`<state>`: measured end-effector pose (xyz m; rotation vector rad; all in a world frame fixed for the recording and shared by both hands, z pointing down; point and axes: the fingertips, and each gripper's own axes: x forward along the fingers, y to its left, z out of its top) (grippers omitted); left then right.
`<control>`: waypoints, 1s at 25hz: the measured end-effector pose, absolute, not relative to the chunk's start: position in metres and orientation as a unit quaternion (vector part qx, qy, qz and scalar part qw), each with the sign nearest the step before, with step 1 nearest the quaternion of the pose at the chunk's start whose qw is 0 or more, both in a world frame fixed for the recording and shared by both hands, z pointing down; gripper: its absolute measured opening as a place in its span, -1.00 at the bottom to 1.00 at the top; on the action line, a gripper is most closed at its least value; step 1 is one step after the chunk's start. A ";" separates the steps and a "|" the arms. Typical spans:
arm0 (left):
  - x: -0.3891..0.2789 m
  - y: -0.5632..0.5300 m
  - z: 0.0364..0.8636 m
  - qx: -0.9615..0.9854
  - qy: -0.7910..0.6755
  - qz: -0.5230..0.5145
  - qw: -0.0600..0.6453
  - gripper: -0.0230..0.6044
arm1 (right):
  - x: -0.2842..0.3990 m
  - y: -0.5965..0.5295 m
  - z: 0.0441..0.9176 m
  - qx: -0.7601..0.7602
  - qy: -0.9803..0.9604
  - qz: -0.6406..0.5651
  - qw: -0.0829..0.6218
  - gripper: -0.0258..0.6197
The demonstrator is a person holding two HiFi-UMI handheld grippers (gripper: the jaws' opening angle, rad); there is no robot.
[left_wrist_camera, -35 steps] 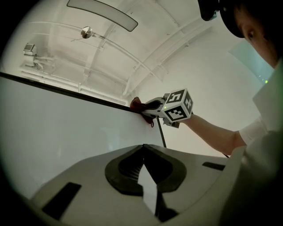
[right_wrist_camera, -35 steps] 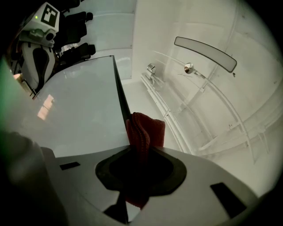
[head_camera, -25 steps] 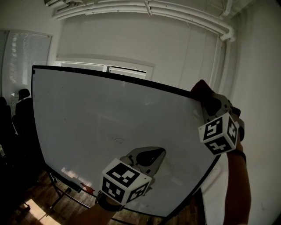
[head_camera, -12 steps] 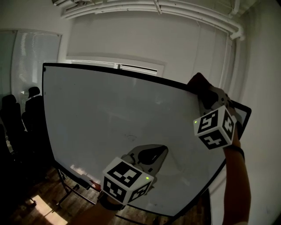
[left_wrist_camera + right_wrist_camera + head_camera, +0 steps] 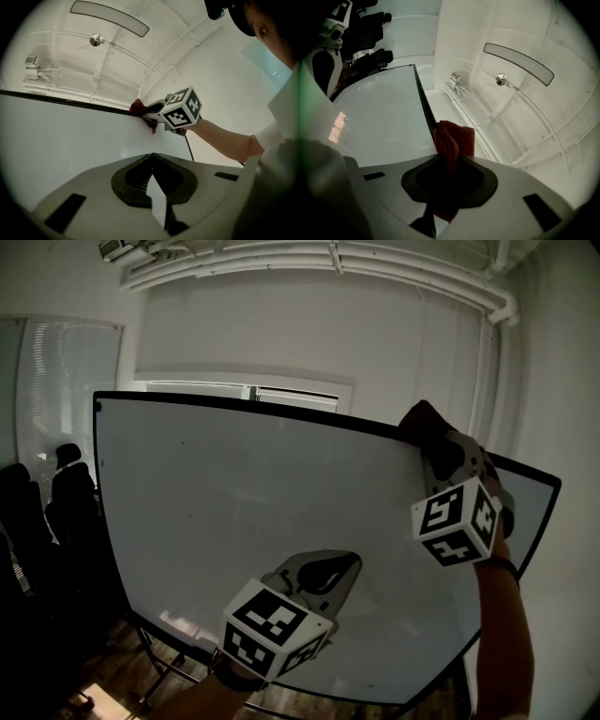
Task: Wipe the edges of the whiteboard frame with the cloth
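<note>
Red cloth (image 5: 452, 140) — clamped in right claw (image 5: 449, 161), pressed on whiteboard frame (image 5: 423, 101), top edge, 2 o'clock in head view. Left claw (image 5: 152, 157) — jaws together, empty, 6 o'clock. Risk: narrow edge; cloth may slip off behind, or pressure may rock the board (image 5: 234, 512).

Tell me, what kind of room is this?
Probably an office meeting room. A big whiteboard on a stand fills the view, dark office chairs sit at its left, and blinds hang behind them. The right tool holds a red cloth at the board's top edge.
</note>
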<state>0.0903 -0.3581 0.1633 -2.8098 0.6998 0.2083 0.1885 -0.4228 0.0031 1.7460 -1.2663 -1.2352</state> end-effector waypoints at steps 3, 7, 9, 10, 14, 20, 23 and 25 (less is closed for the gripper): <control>0.075 -0.366 0.162 -0.963 0.229 0.074 0.117 -0.90 | 0.169 -0.432 0.002 0.667 -0.479 -0.470 0.323 -0.70; 0.052 -0.375 0.162 -0.964 0.227 0.076 0.115 -0.90 | 0.140 -0.445 0.001 0.662 -0.481 -0.470 0.331 -0.70; 0.039 -0.378 0.160 -0.963 0.229 0.079 0.117 -0.90 | 0.124 -0.451 0.002 0.659 -0.482 -0.473 0.333 -0.70; 0.032 -0.380 0.159 -0.963 0.231 0.080 0.118 -0.90 | 0.116 -0.454 0.003 0.657 -0.483 -0.474 0.333 -0.70; 0.006 -0.389 0.162 -0.961 0.239 0.077 0.119 -0.90 | 0.086 -0.468 0.004 0.651 -0.487 -0.478 0.332 -0.70; -0.029 -0.402 0.165 -0.959 0.248 0.074 0.118 -0.90 | 0.048 -0.485 0.004 0.645 -0.493 -0.482 0.330 -0.70; -0.043 -0.406 0.164 -0.958 0.249 0.076 0.121 -0.90 | 0.031 -0.492 0.004 0.642 -0.496 -0.483 0.329 -0.70; -0.052 -0.410 0.163 -0.957 0.251 0.078 0.121 -0.90 | 0.020 -0.497 0.004 0.640 -0.497 -0.485 0.328 -0.70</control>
